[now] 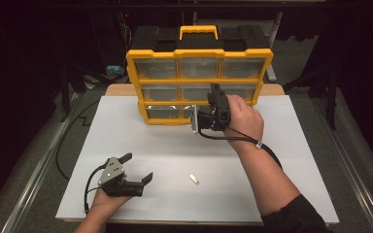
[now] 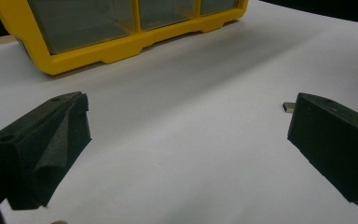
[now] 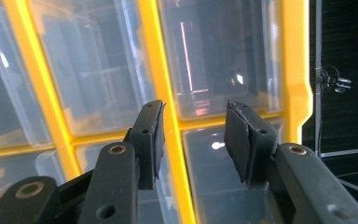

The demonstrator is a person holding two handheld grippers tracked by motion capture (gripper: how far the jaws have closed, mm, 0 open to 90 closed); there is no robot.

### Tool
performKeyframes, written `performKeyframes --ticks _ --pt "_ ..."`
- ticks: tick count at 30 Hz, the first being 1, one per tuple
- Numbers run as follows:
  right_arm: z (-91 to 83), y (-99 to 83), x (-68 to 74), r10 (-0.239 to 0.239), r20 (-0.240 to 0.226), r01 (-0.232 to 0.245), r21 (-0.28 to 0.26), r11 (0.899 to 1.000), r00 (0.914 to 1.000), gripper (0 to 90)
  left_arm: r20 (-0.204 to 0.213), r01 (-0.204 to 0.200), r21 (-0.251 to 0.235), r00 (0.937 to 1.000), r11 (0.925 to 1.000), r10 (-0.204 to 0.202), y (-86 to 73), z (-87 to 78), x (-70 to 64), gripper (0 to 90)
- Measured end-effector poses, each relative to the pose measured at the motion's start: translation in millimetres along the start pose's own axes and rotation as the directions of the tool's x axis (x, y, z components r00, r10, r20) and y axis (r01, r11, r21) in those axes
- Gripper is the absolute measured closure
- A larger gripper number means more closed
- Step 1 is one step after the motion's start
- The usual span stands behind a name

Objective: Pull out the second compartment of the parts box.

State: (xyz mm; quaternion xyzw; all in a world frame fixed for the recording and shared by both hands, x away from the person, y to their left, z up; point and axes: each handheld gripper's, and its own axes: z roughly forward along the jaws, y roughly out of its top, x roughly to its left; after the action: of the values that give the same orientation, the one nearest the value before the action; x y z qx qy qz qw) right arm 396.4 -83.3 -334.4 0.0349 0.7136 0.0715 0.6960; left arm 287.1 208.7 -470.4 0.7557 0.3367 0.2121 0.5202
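**Right gripper at the yellow drawer cabinet**

Standing upright at the far end of the white table (image 1: 272,194): a yellow drawer cabinet (image 1: 199,53) with a black back and a yellow carry handle, three columns of clear plastic drawers set in a yellow frame. Faintly glossy drawer fronts, nothing recognisable inside through the plastic.

Raised against the cabinet's lower right: the right gripper (image 1: 212,104), held in the right hand (image 1: 243,119). Jaws parted with a gap between them, nothing pinched, straddling a yellow upright of the frame near the clear drawer (image 3: 214,56) at the right edge.

Resting low on the near left of the table: the left gripper (image 1: 136,167), jaws spread wide and empty, pointing towards the table's middle.

Lying flat on the bare table, well apart from the cabinet and just beyond the left gripper's jaw tip: a small metal piece (image 1: 194,179), pale and oblong.
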Motion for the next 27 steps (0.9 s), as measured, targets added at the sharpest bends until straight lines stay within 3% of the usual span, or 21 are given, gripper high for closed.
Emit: performKeyframes --ticks 27 --pt "25.9 24.6 -33.3 -0.013 0.046 0.013 0.003 1.000 0.9988 70.3 0.006 -0.003 0.003 1.0000 1.0000 0.003 -0.2 0.5 0.6 0.0"
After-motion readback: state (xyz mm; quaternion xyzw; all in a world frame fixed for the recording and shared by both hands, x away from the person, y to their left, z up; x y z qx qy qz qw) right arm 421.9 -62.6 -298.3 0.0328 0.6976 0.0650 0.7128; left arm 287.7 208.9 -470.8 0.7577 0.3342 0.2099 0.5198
